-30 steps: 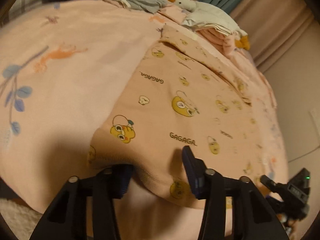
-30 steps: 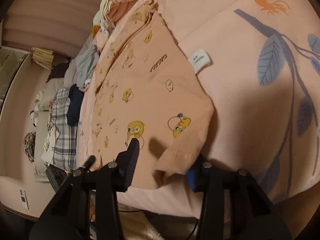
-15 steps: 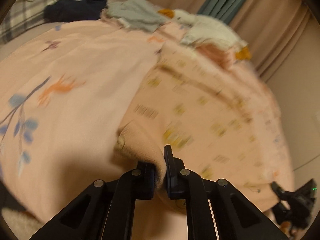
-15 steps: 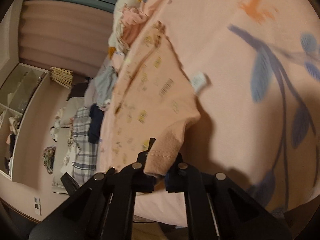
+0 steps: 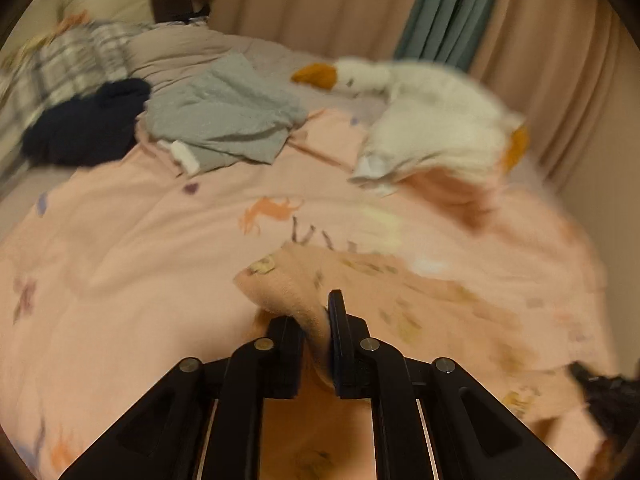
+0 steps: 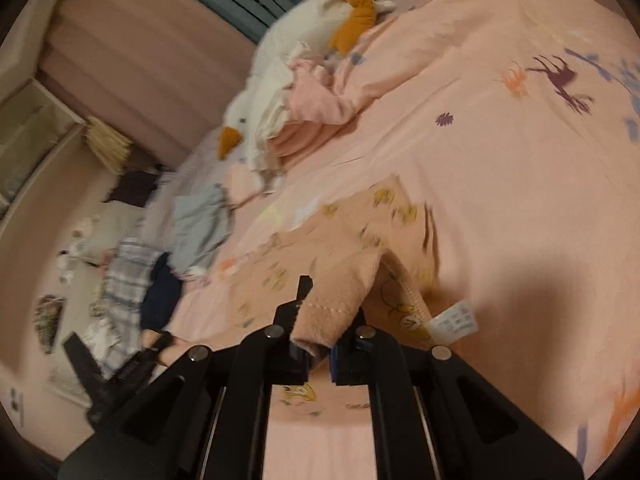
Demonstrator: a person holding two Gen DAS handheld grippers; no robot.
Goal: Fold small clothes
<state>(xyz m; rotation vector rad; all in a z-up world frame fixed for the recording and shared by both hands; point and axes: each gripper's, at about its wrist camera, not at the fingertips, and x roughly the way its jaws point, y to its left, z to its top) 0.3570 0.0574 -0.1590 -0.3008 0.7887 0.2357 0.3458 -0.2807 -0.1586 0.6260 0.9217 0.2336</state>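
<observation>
A small peach garment with yellow cartoon prints [image 5: 400,300] lies on the pink bedspread [image 5: 140,240]. My left gripper [image 5: 316,336] is shut on one hem corner of it and holds it lifted. My right gripper [image 6: 320,340] is shut on the other hem corner [image 6: 336,304], also lifted off the bed. The garment's white care label [image 6: 456,320] hangs at the right of that corner. The rest of the garment trails forward over the bed in the right wrist view [image 6: 360,232], blurred by motion.
A white stuffed goose [image 5: 420,112] lies on a heap of pink clothes [image 6: 316,100] at the far side. A grey garment [image 5: 228,120], a dark navy one [image 5: 84,128] and a plaid cloth [image 5: 52,68] lie at the far left. Curtains [image 5: 448,8] hang behind the bed.
Both grippers closed on the garment's hem corners, then lifted them and carried them forward over the garment. The views now look further up the bed.
</observation>
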